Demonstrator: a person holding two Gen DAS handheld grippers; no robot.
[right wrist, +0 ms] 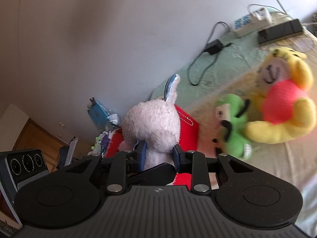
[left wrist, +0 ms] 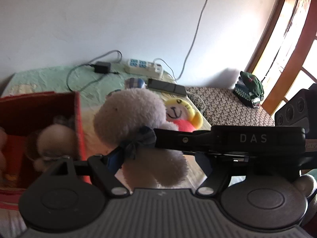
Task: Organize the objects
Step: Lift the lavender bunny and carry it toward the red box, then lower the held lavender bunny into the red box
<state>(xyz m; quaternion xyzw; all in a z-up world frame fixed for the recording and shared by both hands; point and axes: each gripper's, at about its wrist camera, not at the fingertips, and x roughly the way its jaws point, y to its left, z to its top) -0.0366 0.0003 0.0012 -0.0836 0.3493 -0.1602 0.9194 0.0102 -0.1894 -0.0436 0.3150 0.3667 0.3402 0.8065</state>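
- White plush rabbit (right wrist: 152, 127): lower body hidden behind the right gripper (right wrist: 158, 155); its face cannot be seen.
- Green plush toy (right wrist: 233, 125): blurred, features unclear.
- Red box (left wrist: 39, 119): cut off by the left edge; the soft toys inside are too blurred to identify.
- Left gripper (left wrist: 136, 148): right finger hidden behind the other gripper's body.
- Clutter on the floor (right wrist: 103, 136): too small to identify.

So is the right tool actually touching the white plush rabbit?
Touching. The right wrist view shows the right tool closed on the white plush rabbit, a blue pad pressed against each side of its body just below the head.
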